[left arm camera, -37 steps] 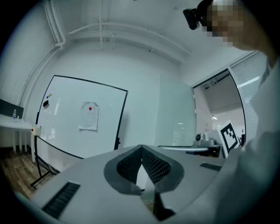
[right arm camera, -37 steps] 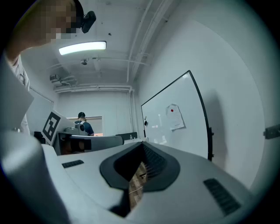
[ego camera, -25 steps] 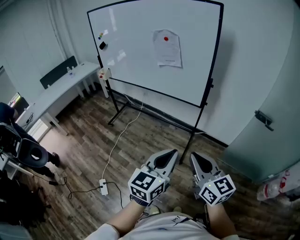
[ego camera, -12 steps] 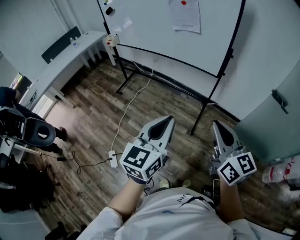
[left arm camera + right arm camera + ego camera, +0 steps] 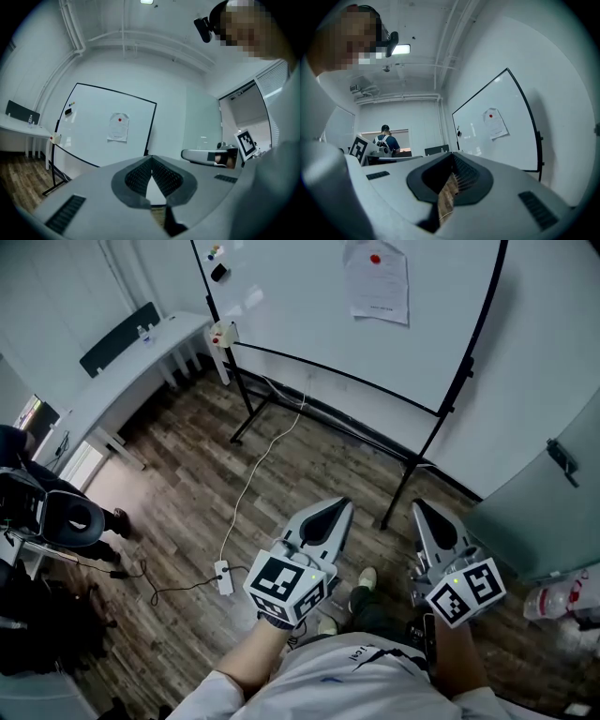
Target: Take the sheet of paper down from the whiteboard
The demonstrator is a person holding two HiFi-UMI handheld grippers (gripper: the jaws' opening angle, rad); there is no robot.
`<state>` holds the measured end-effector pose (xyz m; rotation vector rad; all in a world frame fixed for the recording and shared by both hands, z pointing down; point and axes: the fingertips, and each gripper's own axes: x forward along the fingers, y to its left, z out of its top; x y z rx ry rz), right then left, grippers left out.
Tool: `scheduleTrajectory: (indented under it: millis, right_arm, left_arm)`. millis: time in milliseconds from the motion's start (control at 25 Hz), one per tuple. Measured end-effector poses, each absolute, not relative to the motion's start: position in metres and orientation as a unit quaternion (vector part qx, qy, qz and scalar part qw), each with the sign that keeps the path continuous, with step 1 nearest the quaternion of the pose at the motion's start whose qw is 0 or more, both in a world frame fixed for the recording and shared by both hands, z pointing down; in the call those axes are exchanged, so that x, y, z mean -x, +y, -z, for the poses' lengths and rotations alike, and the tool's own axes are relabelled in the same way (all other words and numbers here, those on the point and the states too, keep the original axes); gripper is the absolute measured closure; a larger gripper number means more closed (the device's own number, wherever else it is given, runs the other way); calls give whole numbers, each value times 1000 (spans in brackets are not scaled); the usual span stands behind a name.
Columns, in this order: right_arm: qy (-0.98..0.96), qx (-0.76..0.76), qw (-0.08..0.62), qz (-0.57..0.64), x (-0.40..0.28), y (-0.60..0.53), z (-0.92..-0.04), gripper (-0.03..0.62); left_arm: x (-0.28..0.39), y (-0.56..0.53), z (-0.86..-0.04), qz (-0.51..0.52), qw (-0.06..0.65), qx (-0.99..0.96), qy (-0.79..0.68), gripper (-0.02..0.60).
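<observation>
The sheet of paper [image 5: 379, 285] hangs on the whiteboard [image 5: 300, 306] under a red magnet [image 5: 376, 259]. It also shows far off in the left gripper view as the paper [image 5: 118, 127] on the board [image 5: 89, 131], and in the right gripper view as the paper [image 5: 494, 123]. Both grippers are held level over the wooden floor, well short of the board. My left gripper [image 5: 337, 508] is shut and empty, its tips meeting [image 5: 151, 160]. My right gripper [image 5: 419, 508] points at the board beside it, its jaws [image 5: 452, 159] together with nothing between them.
The board's black stand legs [image 5: 403, 488] reach across the floor ahead. A white cable and power strip [image 5: 223, 577] lie to the left. A white desk [image 5: 131, 367] and an office chair [image 5: 66, 519] stand further left, a grey cabinet [image 5: 553, 484] to the right. A person [image 5: 386, 139] stands behind.
The whiteboard has come nearer and risen in the head view. Both grippers have travelled toward it, and the right one now sits further from the left.
</observation>
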<state>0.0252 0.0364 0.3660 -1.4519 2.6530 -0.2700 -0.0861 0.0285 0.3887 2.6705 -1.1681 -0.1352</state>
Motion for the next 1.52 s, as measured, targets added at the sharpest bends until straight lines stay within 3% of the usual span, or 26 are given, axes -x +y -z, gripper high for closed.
scheduleTrajectory:
  millis: [440, 960, 1520]
  right_arm:
    - [884, 455, 67, 86, -55, -109, -371, 580]
    - [887, 450, 87, 54, -118, -272, -339, 580]
    - [852, 521, 56, -12, -133, -436, -308, 579]
  left_arm:
    - [51, -108, -393, 22, 108, -901, -419, 569]
    - [-6, -276, -345, 4, 34, -891, -452, 569]
    - [-31, -469, -296, 29, -44, -906, -420, 569]
